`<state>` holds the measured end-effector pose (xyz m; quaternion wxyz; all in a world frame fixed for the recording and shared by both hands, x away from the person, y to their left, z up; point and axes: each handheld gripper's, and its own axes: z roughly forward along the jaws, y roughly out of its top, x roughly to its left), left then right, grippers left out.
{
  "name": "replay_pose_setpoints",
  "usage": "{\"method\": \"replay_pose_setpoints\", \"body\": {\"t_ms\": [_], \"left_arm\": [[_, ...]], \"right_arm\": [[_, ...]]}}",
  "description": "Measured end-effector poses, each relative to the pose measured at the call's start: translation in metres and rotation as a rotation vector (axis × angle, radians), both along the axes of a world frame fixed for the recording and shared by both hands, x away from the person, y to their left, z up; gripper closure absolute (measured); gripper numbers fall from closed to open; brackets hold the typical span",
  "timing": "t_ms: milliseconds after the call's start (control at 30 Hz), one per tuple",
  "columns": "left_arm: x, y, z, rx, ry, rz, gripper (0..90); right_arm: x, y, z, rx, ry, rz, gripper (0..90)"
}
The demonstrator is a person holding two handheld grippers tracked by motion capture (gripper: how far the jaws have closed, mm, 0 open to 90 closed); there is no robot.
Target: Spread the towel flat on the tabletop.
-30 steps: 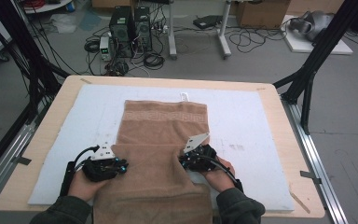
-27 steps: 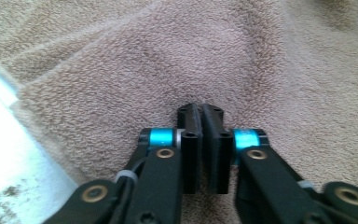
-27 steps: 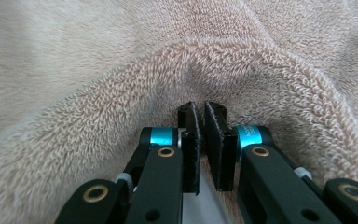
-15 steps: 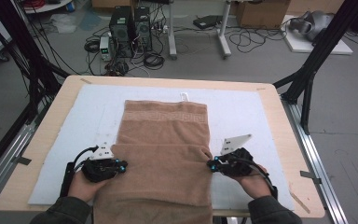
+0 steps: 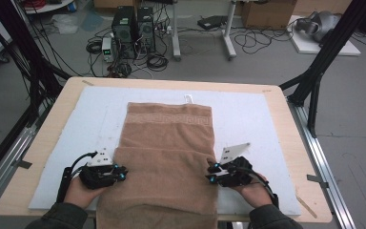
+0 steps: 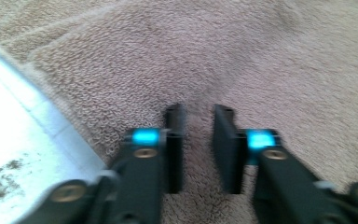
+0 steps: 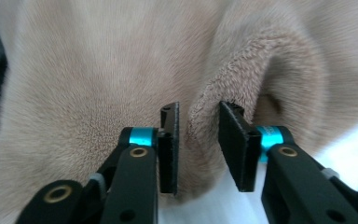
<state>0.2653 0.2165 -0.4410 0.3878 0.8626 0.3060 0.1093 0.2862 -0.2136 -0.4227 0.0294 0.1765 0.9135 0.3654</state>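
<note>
A brown towel (image 5: 167,138) lies lengthwise on the white mat (image 5: 252,119), its near part folded over and hanging off the table's front edge. My left gripper (image 5: 123,175) is at the towel's left edge. In the left gripper view that gripper (image 6: 196,112) lies on the pile (image 6: 270,56), shut on a small crease of it. My right gripper (image 5: 209,174) is at the towel's right edge. Its jaws (image 7: 198,109) have just been opening and stand a little apart, with a raised fold of towel (image 7: 205,126) loose between them.
The wooden table (image 5: 293,143) has metal rails along both sides and black frame poles (image 5: 324,57) at the right and left. Bare mat lies to either side of the towel. Computers (image 5: 133,24) and cables sit on the floor beyond the far edge.
My right gripper has travelled rightward from on top of the towel to its right edge. The folded near layer now lies wider and flatter. The left gripper has stayed put.
</note>
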Motion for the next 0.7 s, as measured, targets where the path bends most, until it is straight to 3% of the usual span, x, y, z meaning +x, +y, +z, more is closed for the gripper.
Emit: {"method": "replay_pose_setpoints", "body": {"t_ms": [67,133,267,400,467,533,600,700], "left_arm": [[-0.004,-0.001,0.001,0.010,-0.011,0.000,85.6],[-0.008,0.001,0.002,0.002,-0.008,-0.003,86.2],[-0.025,0.007,0.010,-0.039,-0.026,-0.006,86.5],[-0.048,0.009,0.017,-0.051,-0.034,-0.036,86.6],[-0.061,0.011,0.021,-0.071,-0.027,-0.059,86.5],[-0.071,0.013,0.026,-0.091,-0.022,-0.083,86.0],[-0.074,0.015,0.031,-0.110,-0.030,-0.081,77.8],[-0.064,0.016,0.040,-0.113,-0.056,-0.065,69.2]], "right_arm": [[-0.002,0.009,-0.009,-0.025,0.014,0.028,81.8],[-0.005,0.012,-0.009,-0.024,-0.006,0.034,84.8],[-0.011,0.007,0.000,-0.001,0.002,0.059,85.1],[-0.025,0.001,0.013,0.032,0.018,0.113,85.0],[-0.035,0.000,0.018,0.055,0.050,0.166,83.6],[-0.044,-0.002,0.025,0.090,0.058,0.215,76.5],[-0.046,-0.005,0.032,0.135,0.068,0.234,70.0],[-0.036,-0.010,0.039,0.111,0.021,0.182,66.6]]}}
